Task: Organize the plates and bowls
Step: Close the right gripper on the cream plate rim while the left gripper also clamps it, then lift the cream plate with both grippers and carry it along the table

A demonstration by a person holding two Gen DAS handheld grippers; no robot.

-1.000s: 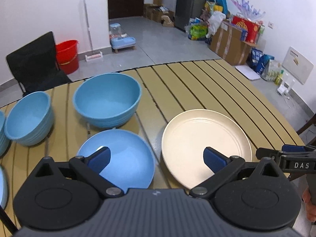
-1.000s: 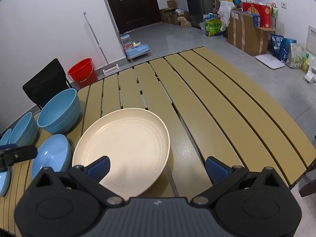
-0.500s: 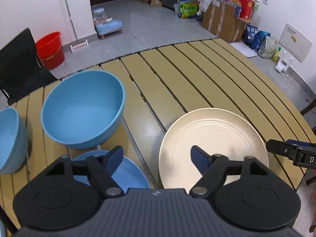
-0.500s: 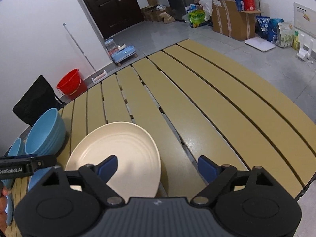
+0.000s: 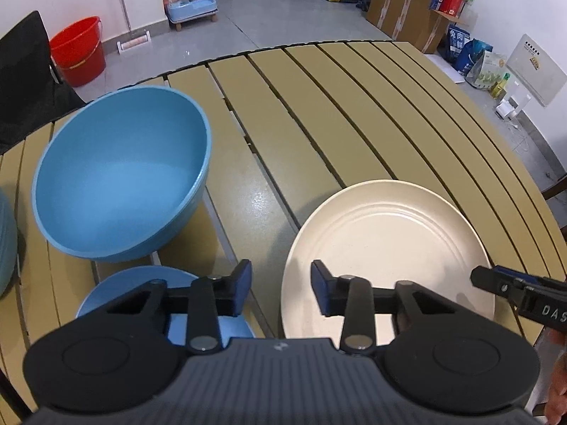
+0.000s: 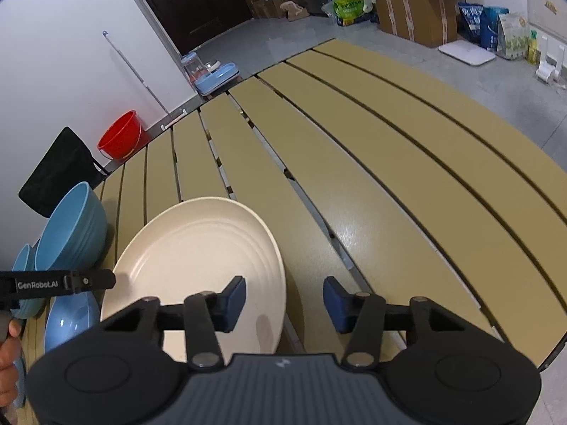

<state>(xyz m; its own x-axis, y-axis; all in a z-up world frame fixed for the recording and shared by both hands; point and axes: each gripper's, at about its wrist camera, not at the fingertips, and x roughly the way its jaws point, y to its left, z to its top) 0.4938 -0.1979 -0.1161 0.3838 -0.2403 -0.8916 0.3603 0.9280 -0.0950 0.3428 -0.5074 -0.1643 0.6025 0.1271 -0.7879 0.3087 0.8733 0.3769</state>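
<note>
A cream plate [image 5: 386, 248] [image 6: 198, 248] lies flat on the slatted table. My left gripper [image 5: 281, 283] is at its left rim, jaws closing, with the rim in the gap and the pads clear of it. My right gripper [image 6: 285, 297] straddles the opposite rim the same way, jaws closing and not pressing. One finger of the right gripper [image 5: 496, 283] shows at the plate's far side. A large blue bowl [image 5: 120, 173] [image 6: 71, 233] stands to the left. A shallow blue plate [image 5: 159, 294] [image 6: 71, 318] lies partly under my left gripper.
Another blue bowl [image 5: 5, 241] stands at the left edge. Bare table slats [image 5: 372, 113] stretch away behind the plate. On the floor beyond are a black chair [image 5: 28, 67], a red bucket [image 5: 79, 49] and cardboard boxes [image 5: 407, 17]. A hand [image 6: 9, 364] shows at lower left.
Both grippers have come down toward the cream plate and their jaws have narrowed. The left one shifted right, from over the shallow blue plate to the cream plate's left rim.
</note>
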